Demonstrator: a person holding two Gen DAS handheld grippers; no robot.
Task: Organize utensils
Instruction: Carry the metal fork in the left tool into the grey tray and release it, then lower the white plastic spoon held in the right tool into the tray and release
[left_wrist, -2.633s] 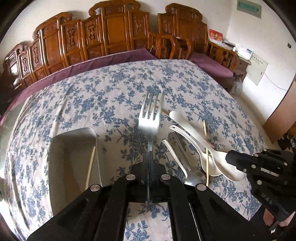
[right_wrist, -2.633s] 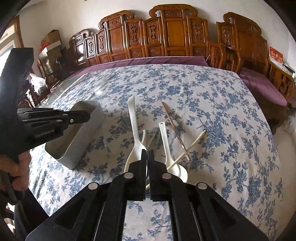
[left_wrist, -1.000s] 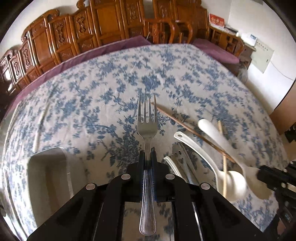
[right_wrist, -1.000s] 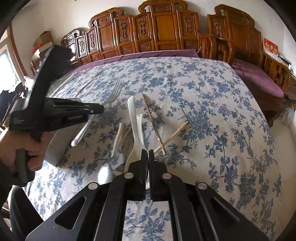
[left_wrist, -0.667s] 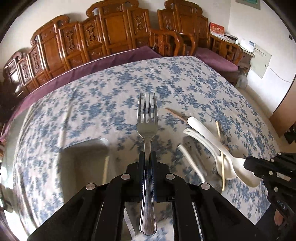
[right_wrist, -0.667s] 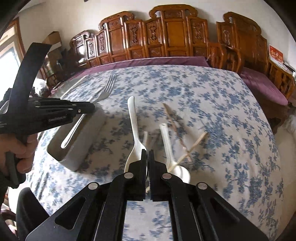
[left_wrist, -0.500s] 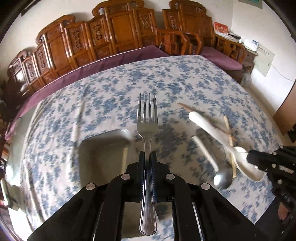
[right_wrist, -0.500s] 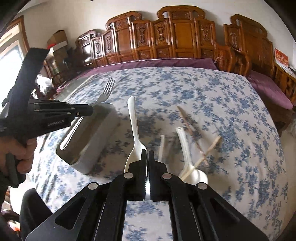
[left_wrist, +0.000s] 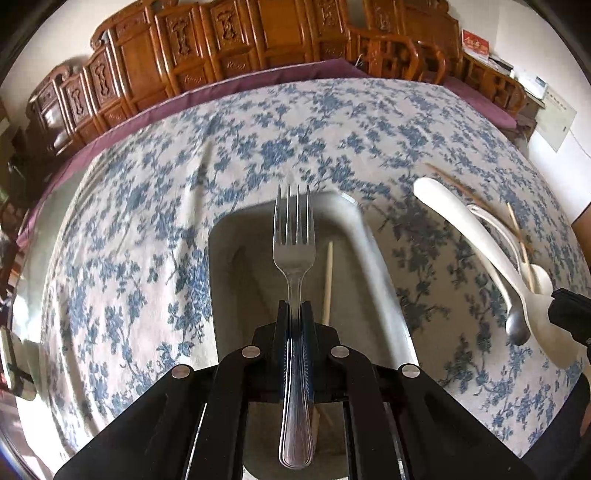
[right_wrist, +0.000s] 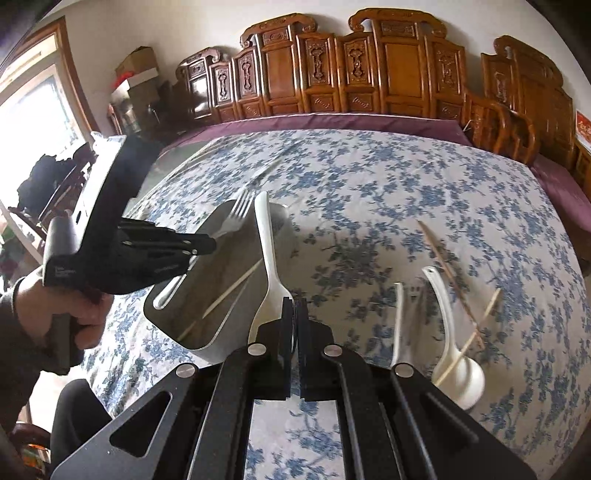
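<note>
My left gripper (left_wrist: 294, 308) is shut on a metal fork (left_wrist: 293, 236), tines forward, held above the grey rectangular tray (left_wrist: 384, 280). One pale chopstick (left_wrist: 327, 282) lies inside the tray. In the right wrist view the left gripper (right_wrist: 208, 245) hovers over the tray (right_wrist: 207, 345) with the fork (right_wrist: 236, 212). My right gripper (right_wrist: 294, 306) is shut on a white plastic spoon (right_wrist: 267, 254), handle pointing forward, at the tray's right edge. The same white spoon (left_wrist: 476, 243) appears at the right of the left wrist view.
On the blue floral tablecloth (right_wrist: 369, 206) to the right lie a white ceramic spoon (right_wrist: 452, 354), another pale utensil (right_wrist: 397, 325) and brown chopsticks (right_wrist: 448, 273). A metal spoon (left_wrist: 515, 325) lies there too. Carved wooden chairs (right_wrist: 369, 66) line the far side. A person's hand (right_wrist: 74, 314) holds the left gripper.
Both grippers have moved left across the table with their utensils. The fork now hangs over the tray, and the white spoon has come up beside the tray.
</note>
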